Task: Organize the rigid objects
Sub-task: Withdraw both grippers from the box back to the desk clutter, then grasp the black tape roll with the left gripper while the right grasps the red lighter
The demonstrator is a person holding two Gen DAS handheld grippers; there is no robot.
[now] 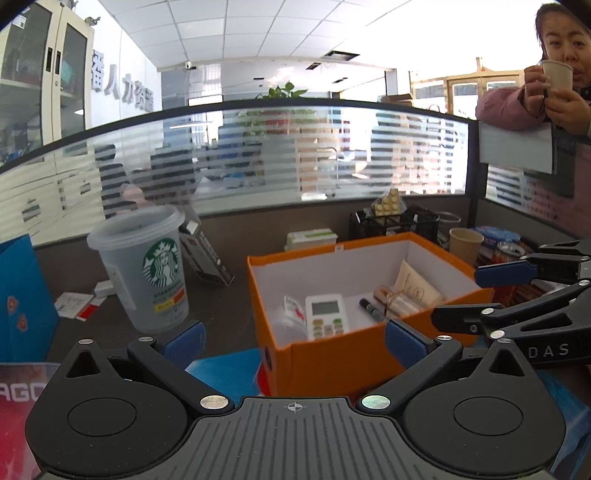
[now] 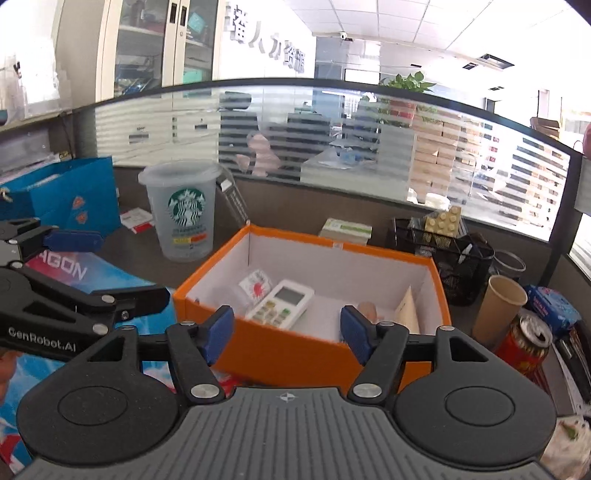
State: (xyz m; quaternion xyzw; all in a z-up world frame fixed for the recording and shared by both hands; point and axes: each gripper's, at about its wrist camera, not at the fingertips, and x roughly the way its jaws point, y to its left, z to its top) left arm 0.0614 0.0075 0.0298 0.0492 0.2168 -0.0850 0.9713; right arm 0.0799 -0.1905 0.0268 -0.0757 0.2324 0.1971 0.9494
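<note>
Reading "GenRobot.AI" on our left gripper (image 2: pixel 77 240), jaws apart; right gripper (image 2: pixel 286 330) also spread, both empty. White remote (image 2: pixel 280 303) lies flat in orange box (image 2: pixel 295 354), long axis diagonal; Starbucks cup (image 1: pixel 147 266) beside.

Striped glass partition (image 1: pixel 258 155), grey cabinet (image 2: pixel 162 44), tiled ceiling (image 1: pixel 258 26)

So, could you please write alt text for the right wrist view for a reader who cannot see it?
The open right gripper hovers in front of an open orange box holding a white remote and small packets. A clear Starbucks cup stands behind the box on its left, a paper cup and red can on its right; the left gripper enters from the left.
</note>
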